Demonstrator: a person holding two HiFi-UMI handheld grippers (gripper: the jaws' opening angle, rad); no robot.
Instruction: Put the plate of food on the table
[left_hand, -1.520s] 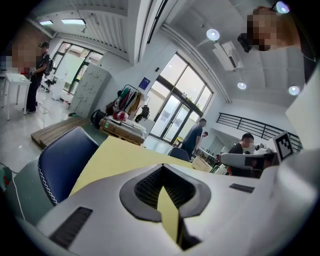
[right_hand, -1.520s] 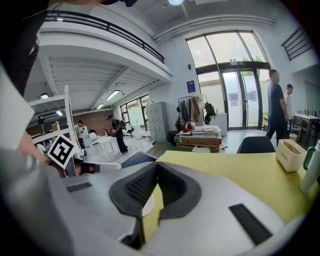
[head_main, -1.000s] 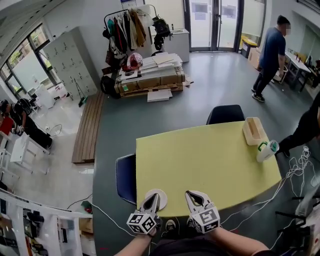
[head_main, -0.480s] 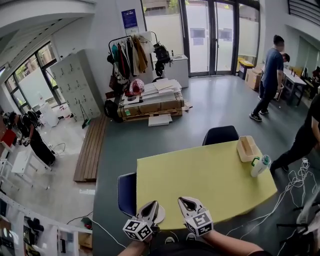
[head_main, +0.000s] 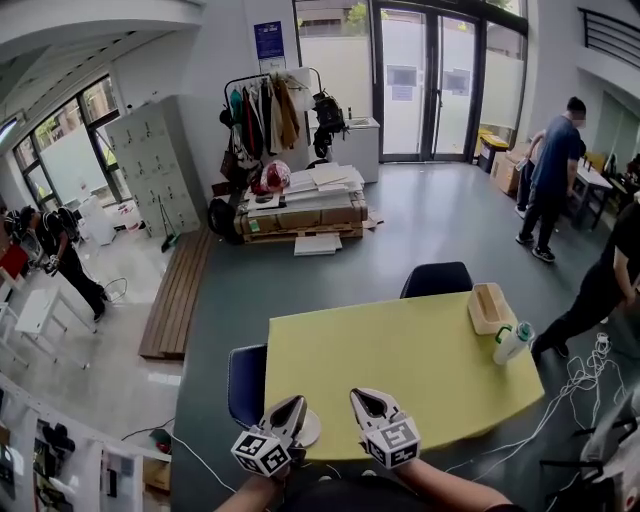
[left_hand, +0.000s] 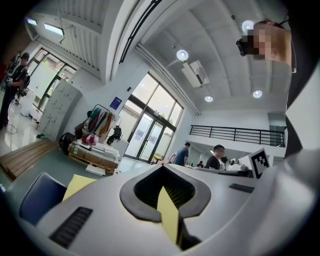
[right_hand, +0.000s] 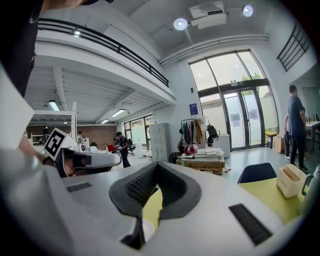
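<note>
A white plate lies on the near left corner of the yellow table, half hidden behind my left gripper. I cannot see any food on it. My left gripper hovers over that corner with its jaws together and nothing between them. Just right of it, over the table's near edge, my right gripper is shut and empty too. In the left gripper view, the left gripper points up toward the hall. In the right gripper view, a sliver of the plate shows below the right gripper.
A wooden box and a white bottle with a green cap stand at the table's far right end. Dark chairs sit at the left side and the far side. Cables trail on the floor at right, near a person.
The head view has tilted up, showing more of the hall. Both grippers sit slightly lower and further left in view. The person at the back has walked to the right.
</note>
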